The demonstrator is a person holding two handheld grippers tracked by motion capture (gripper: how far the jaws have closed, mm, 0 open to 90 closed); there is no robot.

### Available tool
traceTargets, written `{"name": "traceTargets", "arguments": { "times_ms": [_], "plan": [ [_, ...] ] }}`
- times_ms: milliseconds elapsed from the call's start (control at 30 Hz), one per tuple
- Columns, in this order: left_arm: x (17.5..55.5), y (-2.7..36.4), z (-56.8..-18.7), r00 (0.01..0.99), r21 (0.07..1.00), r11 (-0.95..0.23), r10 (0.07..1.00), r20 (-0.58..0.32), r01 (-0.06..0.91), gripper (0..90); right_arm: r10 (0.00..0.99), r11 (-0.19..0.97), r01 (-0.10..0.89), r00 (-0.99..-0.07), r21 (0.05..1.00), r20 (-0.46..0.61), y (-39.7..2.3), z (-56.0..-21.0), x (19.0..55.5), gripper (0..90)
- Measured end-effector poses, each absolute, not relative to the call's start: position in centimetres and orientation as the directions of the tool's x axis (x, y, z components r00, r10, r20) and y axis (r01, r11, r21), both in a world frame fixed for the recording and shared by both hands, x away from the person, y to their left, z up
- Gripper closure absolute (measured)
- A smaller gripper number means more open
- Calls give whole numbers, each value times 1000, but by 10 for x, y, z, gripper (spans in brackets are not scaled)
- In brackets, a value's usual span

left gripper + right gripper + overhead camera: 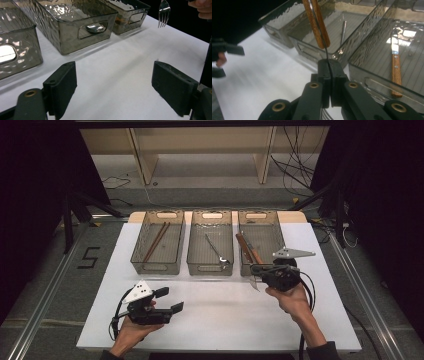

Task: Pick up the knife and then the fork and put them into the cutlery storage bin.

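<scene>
High view: white table (220, 320) carries three smoked clear bins in a row. Left bin (159, 241) holds chopsticks (156, 241); middle bin (210, 241) holds a spoon (217, 250); right bin (260, 240) holds a wooden-handled knife (256, 256). Right gripper (261, 269) sits at the near edge of the right bin, clamped on a wooden-handled fork (248, 252) whose handle slants up over the bin and whose tines point down toward the table. Left gripper (169, 300) is low over the table's near left, well apart from the bins, jaws spread wide, nothing between them.

Left gripper view: both jaws stand far apart over bare table; no object in the gap. Fork tines (163, 12) hang above the table at upper right, beside the end bin (130, 15).

Right gripper view: jaws pressed together on the fork's thin metal neck (327, 53); its wooden handle rises above them. Knife (395, 67) lies flat in the bin on the right.
</scene>
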State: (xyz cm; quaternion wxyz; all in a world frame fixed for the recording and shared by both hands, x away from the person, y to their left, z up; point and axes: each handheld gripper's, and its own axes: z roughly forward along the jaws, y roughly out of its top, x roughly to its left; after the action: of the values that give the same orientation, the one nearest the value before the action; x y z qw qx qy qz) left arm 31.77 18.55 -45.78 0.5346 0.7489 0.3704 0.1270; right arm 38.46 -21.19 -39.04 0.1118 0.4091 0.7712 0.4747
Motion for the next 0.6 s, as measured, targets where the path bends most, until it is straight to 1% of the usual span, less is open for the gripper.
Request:
{"name": "traceTargets", "arguments": {
  "times_ms": [67,133,200,300,433,600],
  "plan": [
    [317,186,-460,688,896,-155,698,-199,416,198,743,193,550,-623,812,245,-214,-388,393,892],
    [316,186,-461,686,896,-166,704,-185,412,195,754,183,564,-606,805,253,-216,-384,400,892],
    [316,186,-463,685,896,-161,703,-190,414,192,757,166,575,-595,801,270,-218,-381,407,893],
    [314,185,-464,683,900,-169,709,-172,403,189,762,138,582,-580,802,290,-220,-375,417,892],
    [314,185,-465,687,901,-183,710,-156,394,187,775,109,583,-558,805,299,-223,-366,430,892],
    [314,186,-467,683,900,-180,713,-159,397,186,801,95,578,-528,811,282,-226,-358,446,892]
  ]
}}
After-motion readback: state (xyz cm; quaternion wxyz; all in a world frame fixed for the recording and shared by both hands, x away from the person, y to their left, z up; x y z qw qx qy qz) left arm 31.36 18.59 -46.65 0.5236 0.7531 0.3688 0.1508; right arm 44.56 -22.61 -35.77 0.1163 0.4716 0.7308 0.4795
